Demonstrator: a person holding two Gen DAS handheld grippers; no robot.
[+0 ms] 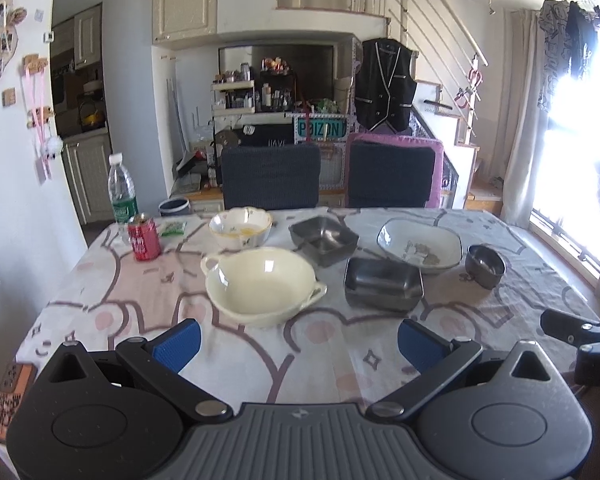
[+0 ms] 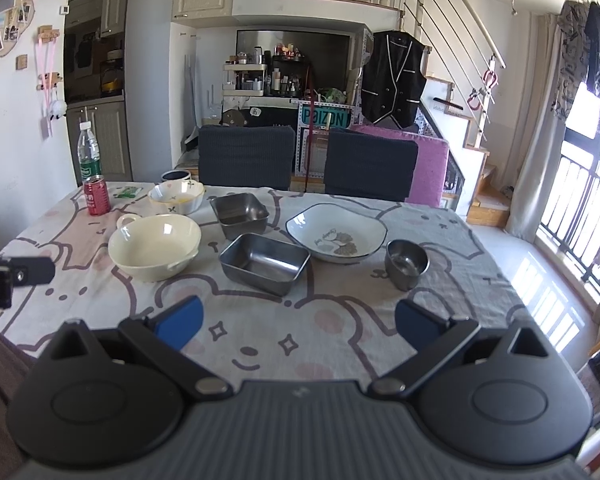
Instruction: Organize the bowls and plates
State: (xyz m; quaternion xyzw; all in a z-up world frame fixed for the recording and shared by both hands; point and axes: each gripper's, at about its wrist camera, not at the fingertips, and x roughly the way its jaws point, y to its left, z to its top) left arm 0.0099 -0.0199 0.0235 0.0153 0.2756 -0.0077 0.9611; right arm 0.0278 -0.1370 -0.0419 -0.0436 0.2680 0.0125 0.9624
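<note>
left claw [image 1: 298, 344] spread, empty | right claw [image 2: 296, 326] spread, empty | cream handled bowl [image 1: 260, 284] straight ahead of left claw, nearer bench's front edge; left hand closer

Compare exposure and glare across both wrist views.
Left wrist: window blown out white, haze washing the right side. Right wrist: window better exposed, bars visible, sun patches on the floor. Both: fisheye bends walls at the edges.
</note>
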